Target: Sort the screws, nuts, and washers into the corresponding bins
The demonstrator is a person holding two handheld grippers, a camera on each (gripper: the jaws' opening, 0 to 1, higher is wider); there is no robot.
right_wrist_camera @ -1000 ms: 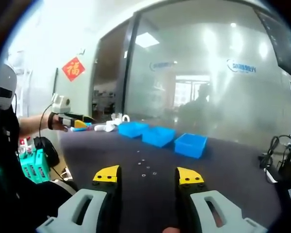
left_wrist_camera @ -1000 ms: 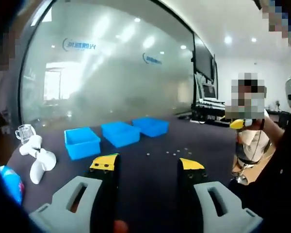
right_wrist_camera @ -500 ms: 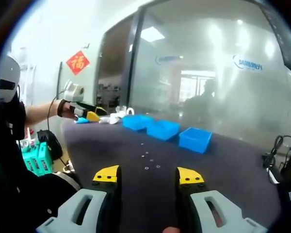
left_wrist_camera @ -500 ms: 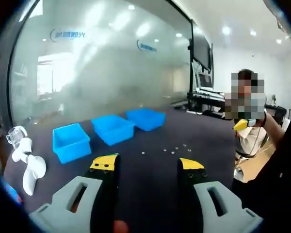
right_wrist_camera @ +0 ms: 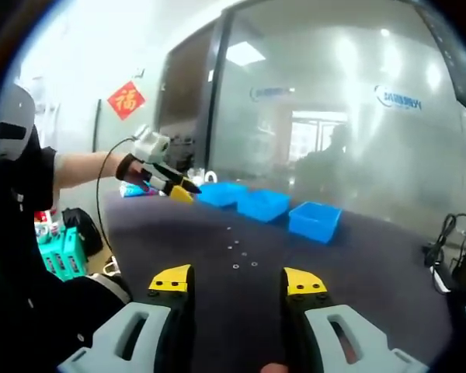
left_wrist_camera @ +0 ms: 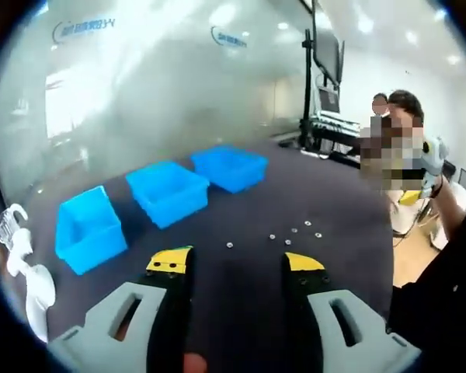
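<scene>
On the dark table (left_wrist_camera: 334, 210), small fasteners (left_wrist_camera: 295, 231) lie scattered before three blue bins (left_wrist_camera: 165, 190); left gripper (left_wrist_camera: 237, 264) and right gripper (right_wrist_camera: 237, 280) hover spread, empty; sorting seems unstarted; next, descending onto one piece.

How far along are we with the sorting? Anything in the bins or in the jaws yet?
Nothing looks sorted yet. The small parts lie loose on the dark table, apart from the three blue bins, which look empty from here. The left gripper and right gripper are both open, holding nothing. All the picking remains.
</scene>
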